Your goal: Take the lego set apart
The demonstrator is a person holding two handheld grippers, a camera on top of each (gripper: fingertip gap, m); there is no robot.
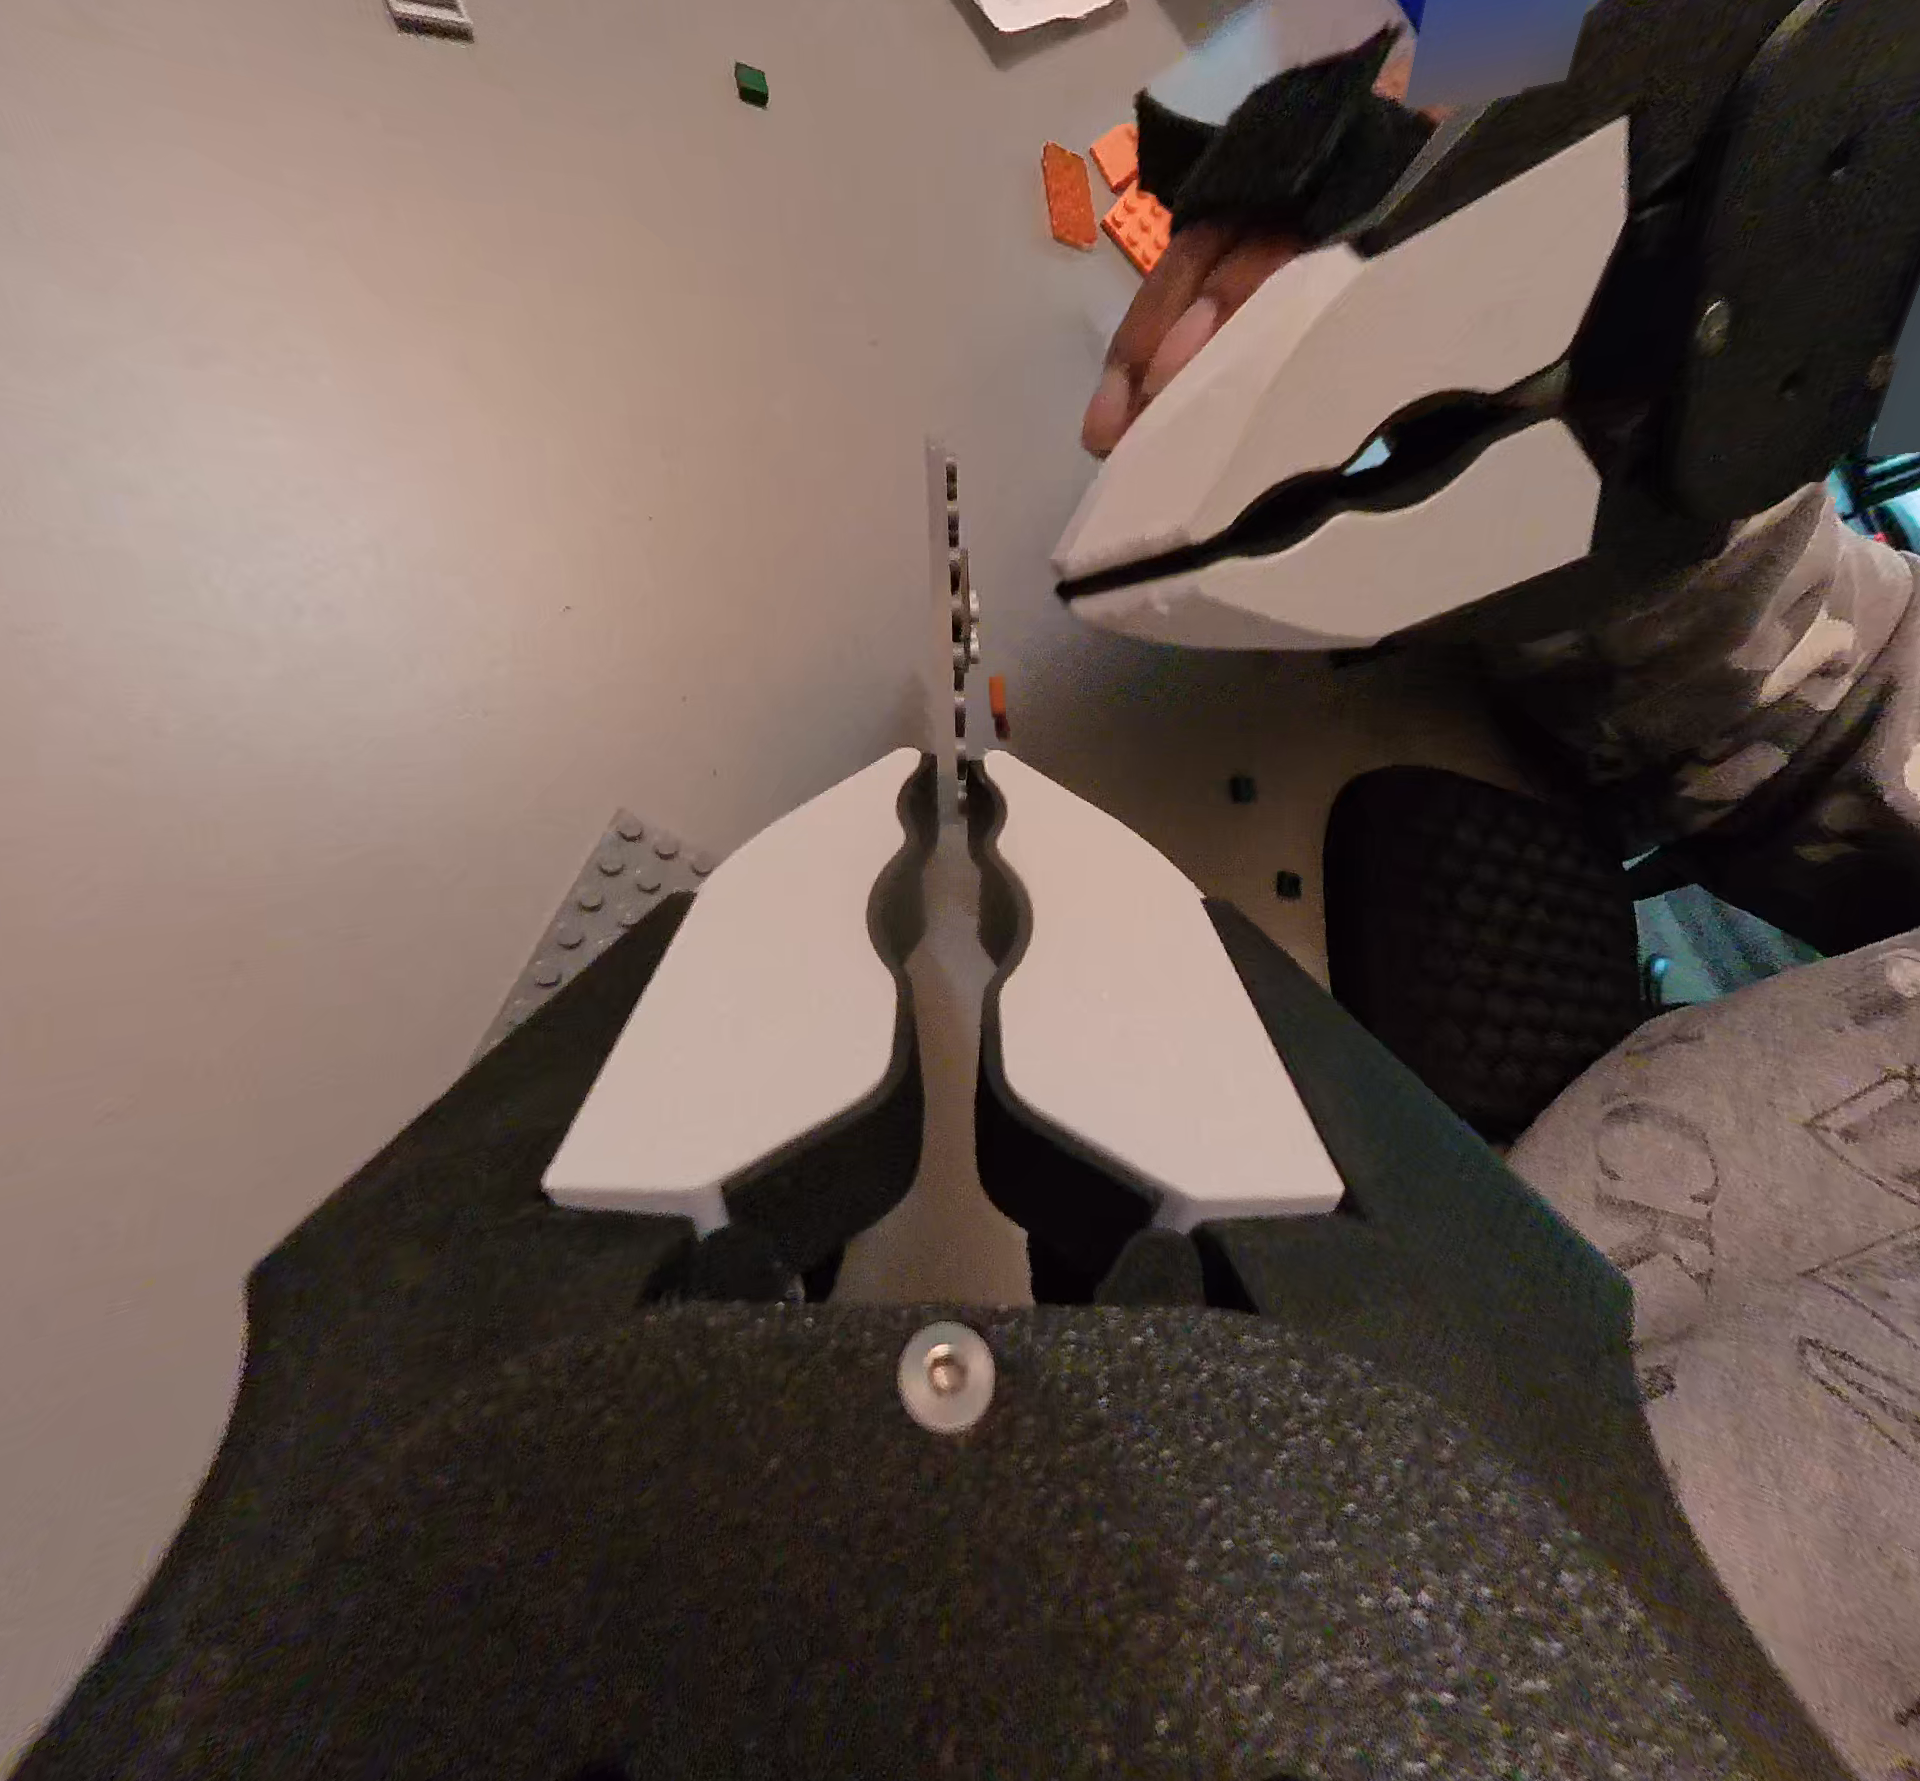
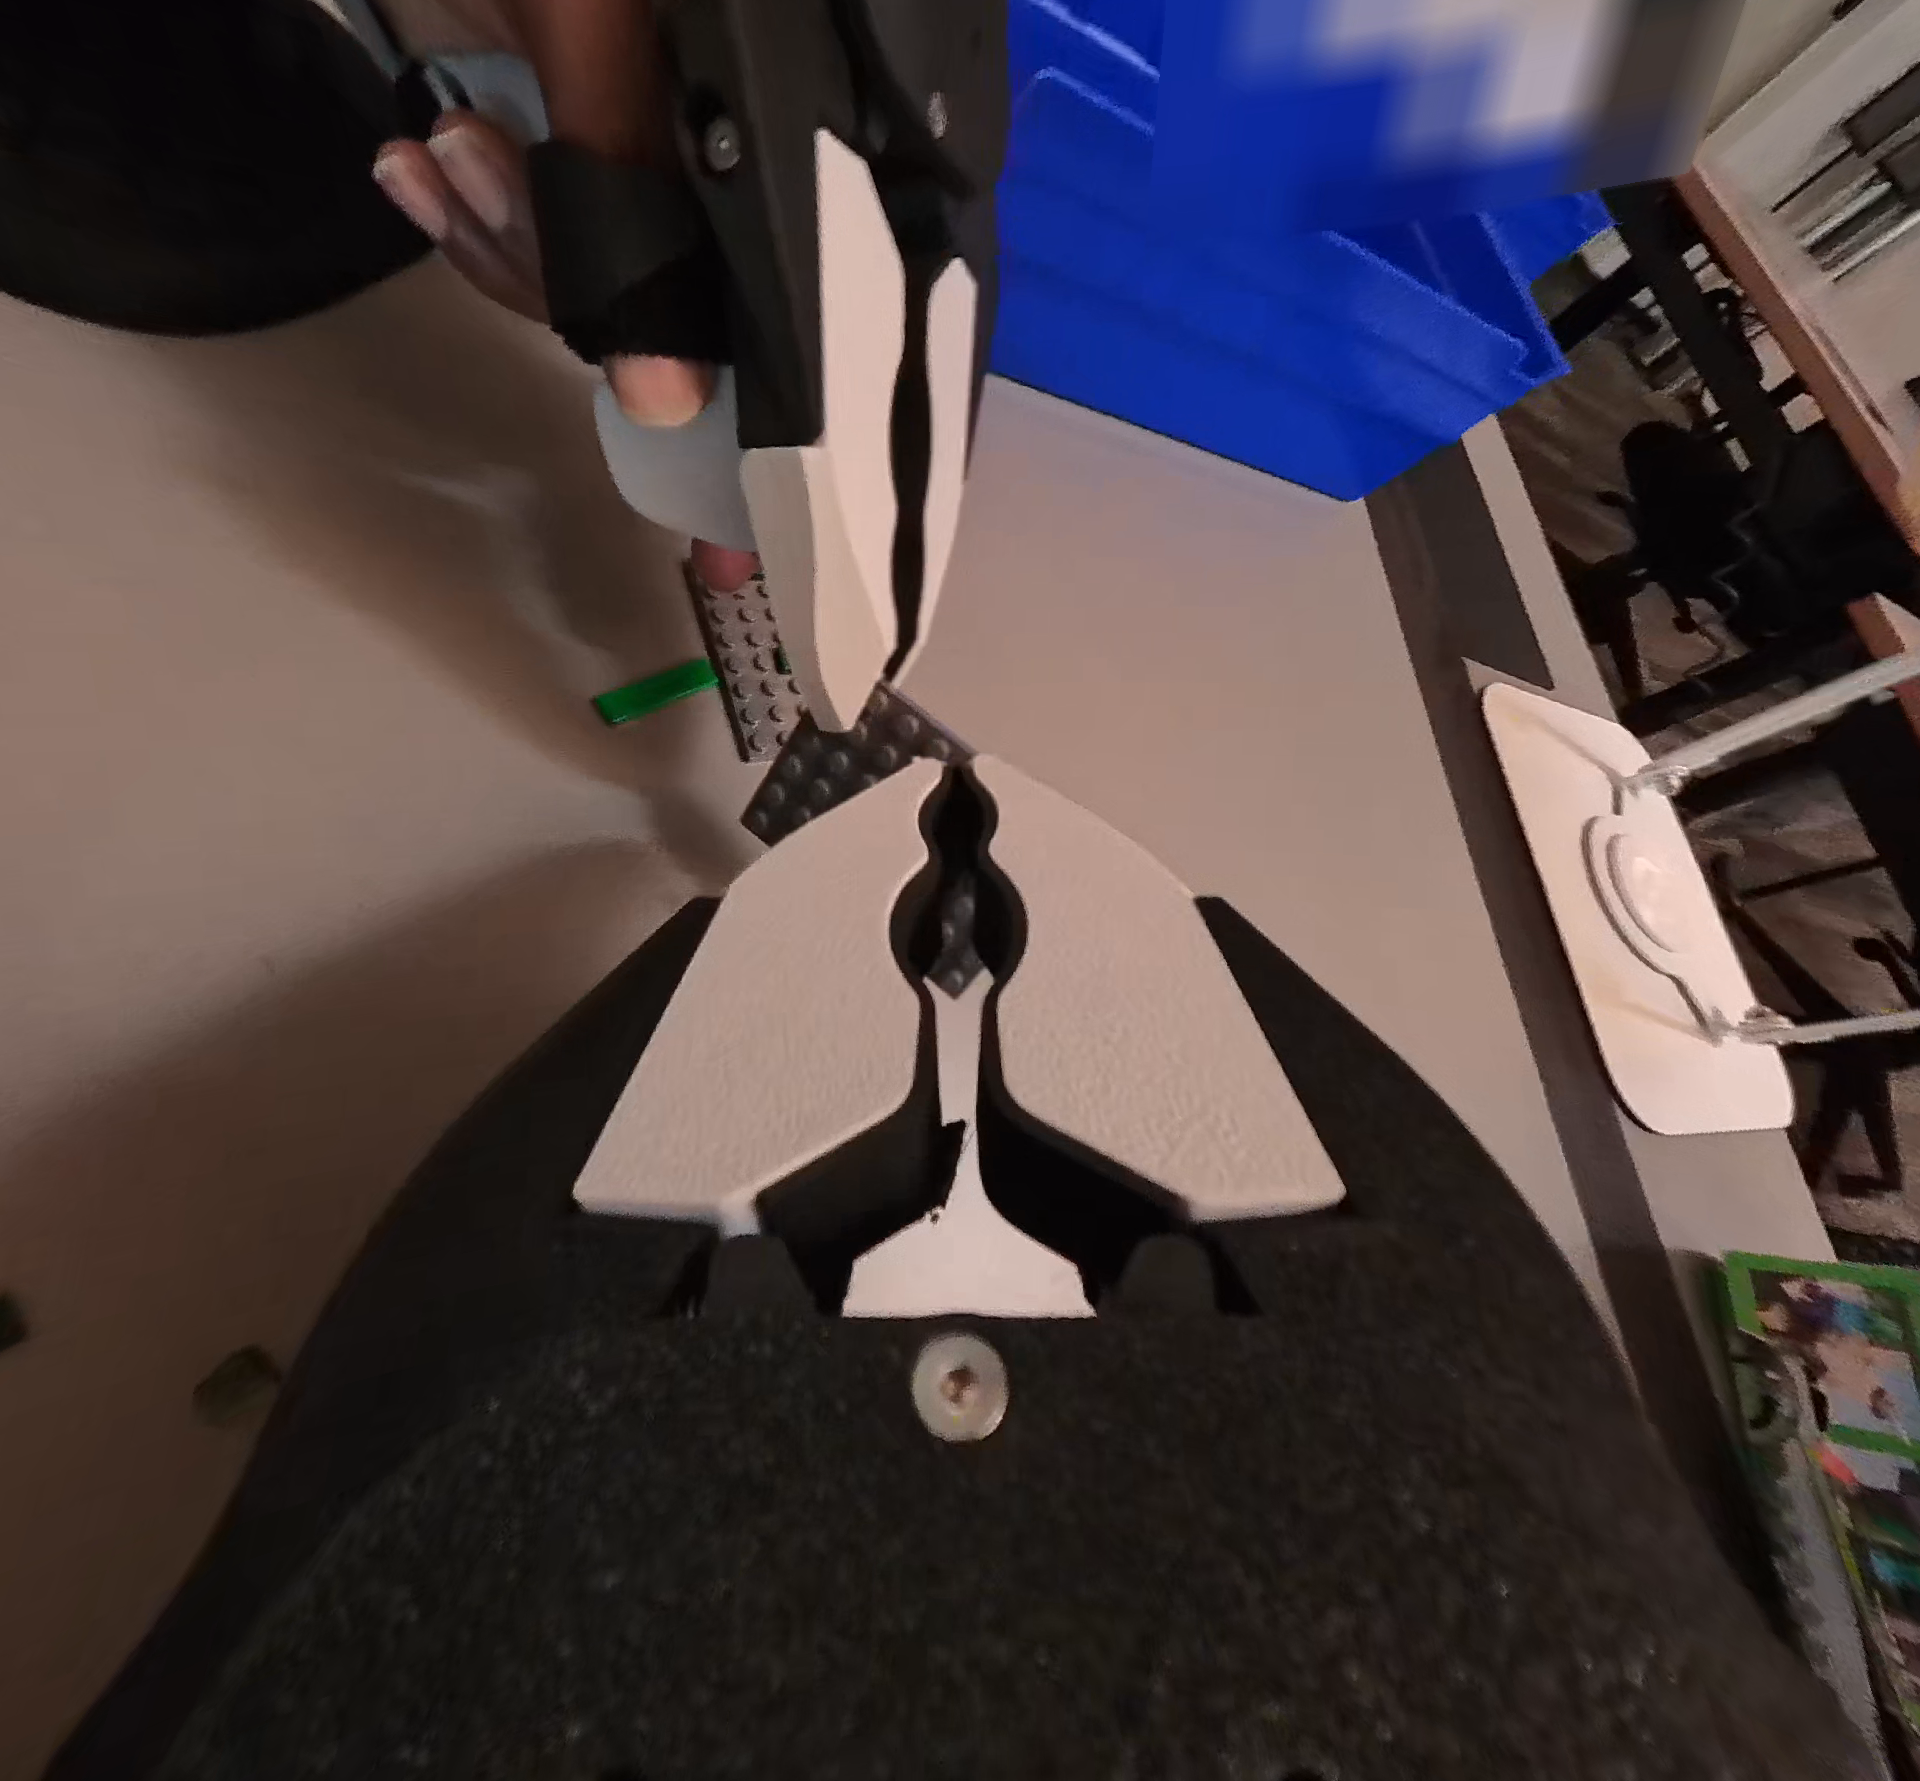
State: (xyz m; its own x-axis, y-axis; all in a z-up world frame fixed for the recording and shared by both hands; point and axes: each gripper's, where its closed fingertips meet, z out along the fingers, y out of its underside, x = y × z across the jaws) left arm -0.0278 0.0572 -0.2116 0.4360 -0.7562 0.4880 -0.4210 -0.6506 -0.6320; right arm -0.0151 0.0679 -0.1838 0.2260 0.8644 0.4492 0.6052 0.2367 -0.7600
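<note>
Your grippers (image 1: 953, 765) (image 2: 961, 770) have white fingers on black, grainy bodies. The plate (image 1: 948, 609) you're holding is grey, darker grey in the right view (image 2: 842, 765). You have orange bricks (image 1: 1070, 196) and a dark green tile (image 1: 750, 82) on the pale grey table (image 1: 364, 484). The bin (image 2: 1195, 277) is blue, the strip (image 2: 655, 692) bright green. Your sleeve (image 1: 1766, 1264) is grey with a dark printed pattern.

The right tongs (image 2: 961, 775) are closing at the tips beside a dark grey studded plate (image 2: 831, 775), which the left tongs (image 2: 896, 682) are pinching above the table (image 2: 1143, 588).
</note>
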